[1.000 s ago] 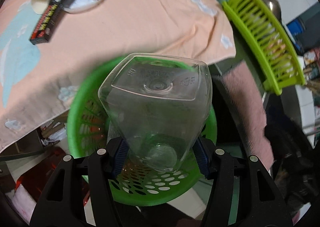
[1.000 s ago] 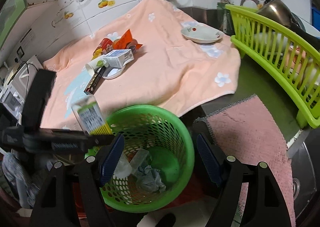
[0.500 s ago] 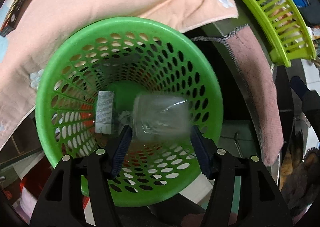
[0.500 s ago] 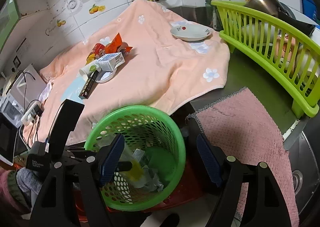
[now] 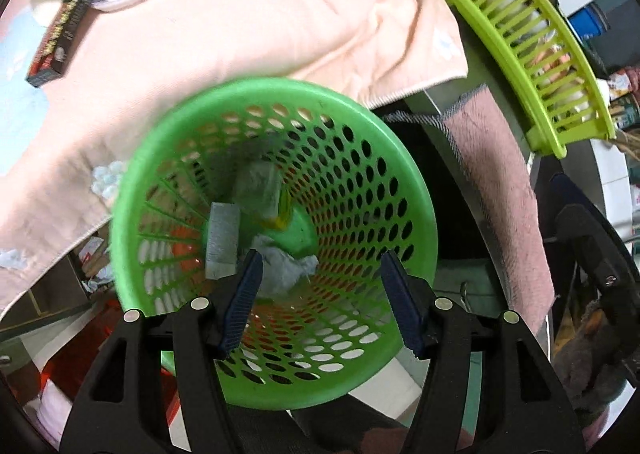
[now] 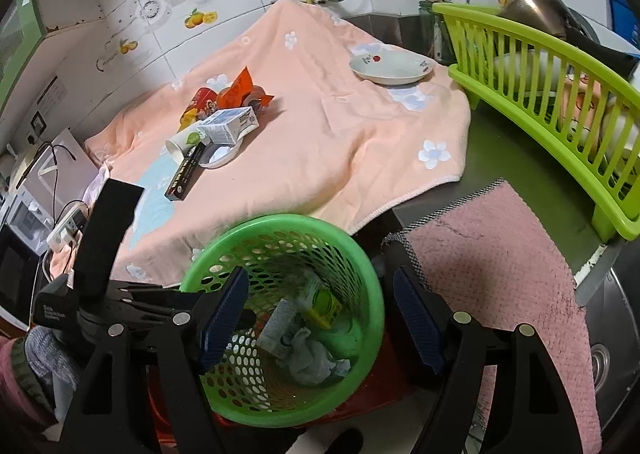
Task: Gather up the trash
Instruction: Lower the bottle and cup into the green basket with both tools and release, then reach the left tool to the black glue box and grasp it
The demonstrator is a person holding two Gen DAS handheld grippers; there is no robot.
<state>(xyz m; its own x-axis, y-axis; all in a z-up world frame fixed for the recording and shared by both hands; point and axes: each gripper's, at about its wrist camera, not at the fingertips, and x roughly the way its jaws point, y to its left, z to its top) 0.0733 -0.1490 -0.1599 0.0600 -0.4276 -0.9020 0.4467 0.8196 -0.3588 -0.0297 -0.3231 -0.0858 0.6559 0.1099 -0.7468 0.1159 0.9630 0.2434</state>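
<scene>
Green mesh bin sits straight below my left claw, jaws spread, nothing between the pads. Clear plastic bottle already lies at the bin bottom next to crumpled paper, so this drop looks done. Right claw also spread and empty, hanging over the bin's near rim. Remaining trash is up ahead of both claws on the peach cloth: paper cup, white carton, long black box, red wrappers. My read for the next pick: lift clear of the rim first, go for the black box across its narrow side, leave the small dish under the pile alone.
</scene>
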